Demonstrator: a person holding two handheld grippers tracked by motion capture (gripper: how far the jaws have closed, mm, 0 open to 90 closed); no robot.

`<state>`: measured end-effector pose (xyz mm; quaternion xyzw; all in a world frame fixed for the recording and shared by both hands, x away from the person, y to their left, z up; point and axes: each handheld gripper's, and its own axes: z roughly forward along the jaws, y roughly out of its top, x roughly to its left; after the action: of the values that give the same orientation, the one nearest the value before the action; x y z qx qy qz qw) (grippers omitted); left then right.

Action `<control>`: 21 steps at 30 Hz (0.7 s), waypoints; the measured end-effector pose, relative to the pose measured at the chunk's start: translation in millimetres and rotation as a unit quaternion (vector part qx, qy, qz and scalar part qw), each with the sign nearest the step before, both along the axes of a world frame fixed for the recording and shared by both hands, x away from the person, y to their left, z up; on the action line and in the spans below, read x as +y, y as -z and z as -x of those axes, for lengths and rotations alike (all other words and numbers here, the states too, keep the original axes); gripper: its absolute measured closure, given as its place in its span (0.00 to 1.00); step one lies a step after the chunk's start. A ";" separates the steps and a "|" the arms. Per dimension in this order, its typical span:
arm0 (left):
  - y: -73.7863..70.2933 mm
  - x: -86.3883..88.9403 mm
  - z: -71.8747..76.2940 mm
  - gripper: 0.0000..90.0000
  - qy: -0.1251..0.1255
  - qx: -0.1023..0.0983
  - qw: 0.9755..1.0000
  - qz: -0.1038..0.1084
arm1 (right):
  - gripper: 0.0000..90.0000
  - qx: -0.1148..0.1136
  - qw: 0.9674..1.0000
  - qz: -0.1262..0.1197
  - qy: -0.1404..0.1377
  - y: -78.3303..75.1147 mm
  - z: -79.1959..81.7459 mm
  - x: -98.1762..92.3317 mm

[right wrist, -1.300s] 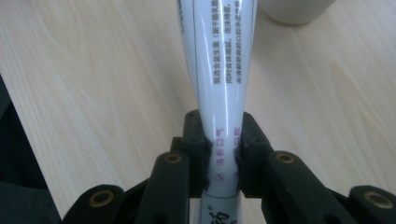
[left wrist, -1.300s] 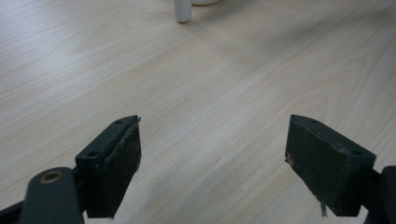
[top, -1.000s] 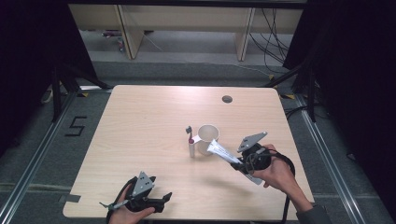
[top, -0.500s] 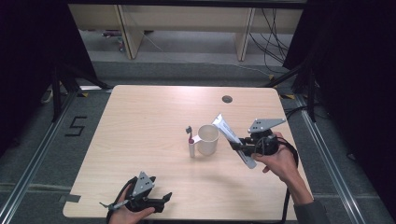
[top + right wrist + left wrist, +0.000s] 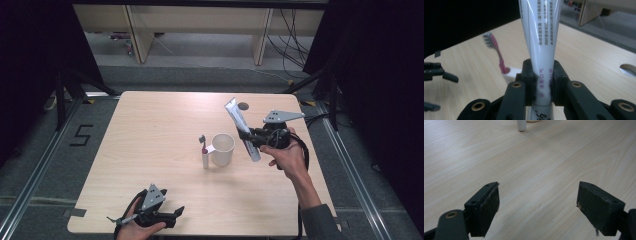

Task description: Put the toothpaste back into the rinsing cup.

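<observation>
A white toothpaste tube (image 5: 236, 118) is clamped in my right gripper (image 5: 248, 136), lifted above the table just right of the white cup (image 5: 222, 149). The tube stands steeply, its flat end up and toward the far side. In the right gripper view the pads pinch the tube (image 5: 540, 37) low on its body, at my right gripper (image 5: 542, 75). A toothbrush (image 5: 203, 146) with a pink handle stands upright on a white base, touching the cup's left side. My left gripper (image 5: 177, 212) rests near the table's front edge, jaws open, and bare wood lies between them in the left gripper view (image 5: 537, 207).
A dark round hole (image 5: 243, 106) is set in the wooden table (image 5: 150, 130) near its far edge, behind the tube. Wooden shelf legs (image 5: 136, 35) and cables lie on the floor beyond the table. Metal rails run along both sides.
My right gripper has risen and moved toward the far right with the tube, which has swung from lying low to nearly upright. The left gripper has stayed put.
</observation>
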<state>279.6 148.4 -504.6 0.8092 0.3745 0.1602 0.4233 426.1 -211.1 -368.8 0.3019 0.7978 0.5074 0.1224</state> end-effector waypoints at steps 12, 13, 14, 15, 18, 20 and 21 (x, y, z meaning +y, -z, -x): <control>-0.1 -1.0 0.3 0.20 0.000 0.000 1.000 0.005 | 0.86 -0.028 0.999 -0.036 0.022 -0.6 -25.3 23.8; 0.0 -1.3 0.4 0.20 -0.001 0.000 1.000 0.006 | 0.86 -0.026 0.998 -0.044 0.025 0.1 -26.5 26.1; 0.3 -1.5 0.2 0.20 0.001 0.000 1.000 0.008 | 0.86 -0.032 0.998 -0.043 0.027 0.6 -28.9 26.8; 0.2 -1.2 0.3 0.20 0.003 0.000 1.000 0.005 | 0.86 -0.031 0.998 -0.043 0.030 1.2 -30.2 27.8; -0.1 -0.7 0.3 0.20 0.009 0.002 1.000 -0.002 | 0.86 -0.028 0.997 -0.057 0.034 4.6 -33.9 32.7; 0.3 -0.6 -0.3 0.20 0.009 0.001 1.000 -0.006 | 0.86 -0.028 0.998 -0.056 0.030 6.3 -36.2 35.1; 0.3 -0.5 -0.3 0.20 0.008 0.001 1.000 -0.009 | 0.86 -0.031 0.997 -0.056 0.032 7.5 -37.2 37.1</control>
<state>279.9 147.9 -504.9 0.8159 0.3671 0.1595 0.4172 463.3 -174.1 -376.3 0.3179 0.7540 0.5558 0.1465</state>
